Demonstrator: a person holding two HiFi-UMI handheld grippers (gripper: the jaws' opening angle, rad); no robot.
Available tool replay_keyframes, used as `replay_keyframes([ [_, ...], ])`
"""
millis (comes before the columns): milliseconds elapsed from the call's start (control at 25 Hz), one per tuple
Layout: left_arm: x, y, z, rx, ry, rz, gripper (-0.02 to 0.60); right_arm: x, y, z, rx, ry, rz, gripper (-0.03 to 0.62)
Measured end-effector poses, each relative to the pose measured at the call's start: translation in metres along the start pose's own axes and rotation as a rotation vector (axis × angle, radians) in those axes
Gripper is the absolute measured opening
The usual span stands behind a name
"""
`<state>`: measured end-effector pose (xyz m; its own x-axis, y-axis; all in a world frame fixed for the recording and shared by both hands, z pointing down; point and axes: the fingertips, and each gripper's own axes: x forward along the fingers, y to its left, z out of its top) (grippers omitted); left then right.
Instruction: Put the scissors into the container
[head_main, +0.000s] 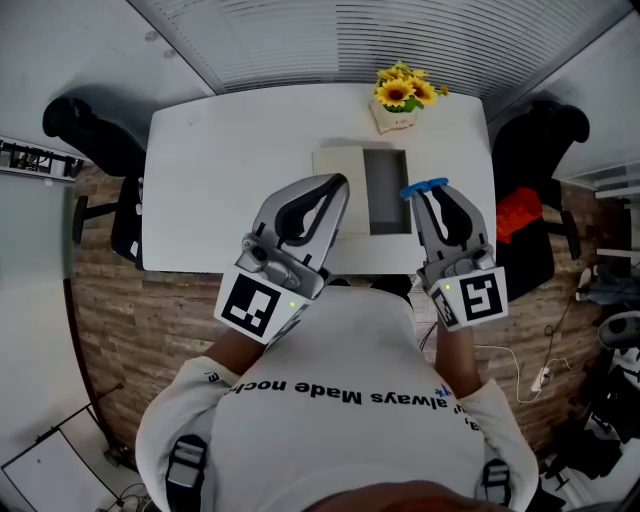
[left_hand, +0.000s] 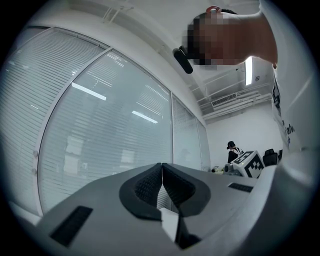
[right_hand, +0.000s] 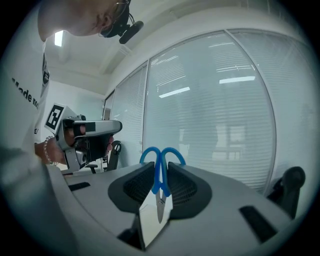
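- The right hand-held gripper (right_hand: 160, 176) is clamped on a pair of small scissors with blue plastic loop handles (right_hand: 161, 162). The loops stick out past its jaw tips and the short metal blades point back toward its body.
- The left hand-held gripper (left_hand: 161, 175) has its jaws pressed together with nothing between them.
- In the head view, a rectangular open container with a grey inside (head_main: 386, 200) lies just ahead of and between the two hand-held grippers, and the scissors' handles show at its right edge.
- The container rests on a white tabletop (head_main: 230, 170). Farther ahead of the right hand-held gripper stands a small pot of yellow sunflowers (head_main: 400, 95).
- Black office chairs (head_main: 85, 130) flank the tabletop, on a brick-patterned floor (head_main: 110, 320).
- Beyond are glass walls with slatted blinds (right_hand: 220, 100).
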<state>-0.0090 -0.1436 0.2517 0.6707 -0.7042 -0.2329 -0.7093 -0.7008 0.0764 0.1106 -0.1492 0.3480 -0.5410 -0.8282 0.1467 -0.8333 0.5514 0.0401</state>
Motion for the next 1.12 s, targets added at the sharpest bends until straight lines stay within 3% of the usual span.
replay_keyframes([
  [600,-0.005,0.005,-0.003,-0.01,0.002,0.017,0.02,0.02,-0.005,-0.056,0.002,0.111,-0.005,0.092],
  [1120,-0.007,0.004,-0.001,0.002,-0.009,0.016,0.02,0.037,-0.014,-0.125,0.081,0.253,-0.019,0.092],
])
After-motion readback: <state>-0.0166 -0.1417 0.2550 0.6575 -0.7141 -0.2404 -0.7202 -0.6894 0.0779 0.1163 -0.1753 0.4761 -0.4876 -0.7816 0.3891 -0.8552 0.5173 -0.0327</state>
